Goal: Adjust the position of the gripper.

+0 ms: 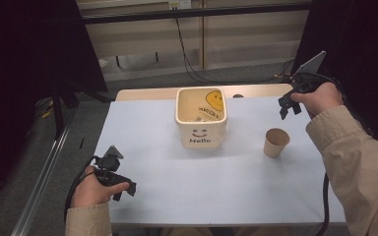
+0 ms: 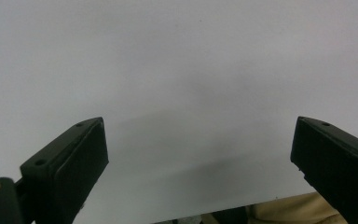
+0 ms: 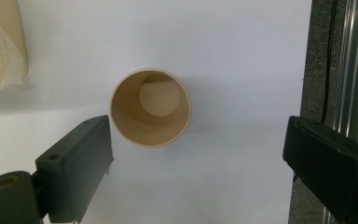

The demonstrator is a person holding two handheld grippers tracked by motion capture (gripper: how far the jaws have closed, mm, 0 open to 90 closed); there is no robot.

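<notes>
A tan paper cup (image 1: pixel 276 142) stands upright and empty on the white table sheet (image 1: pixel 177 172), right of centre. In the right gripper view I look straight down into the cup (image 3: pixel 150 107). My right gripper (image 1: pixel 288 105) hangs open above and behind the cup, held in a hand. A cream square bin (image 1: pixel 201 118) with a smiley and "Hello" on its front holds a clear plastic bag. Low over the sheet's near left corner is my left gripper (image 1: pixel 123 191), open, with bare sheet (image 2: pixel 191 93) between its jaws.
A metal rail (image 1: pixel 44 182) runs along the floor left of the table. Cables (image 1: pixel 192 69) trail across the floor behind it. The bin's edge with plastic (image 3: pixel 0 46) sits left of the cup in the right gripper view. A rail and cable (image 3: pixel 345 70) lie past the sheet's edge.
</notes>
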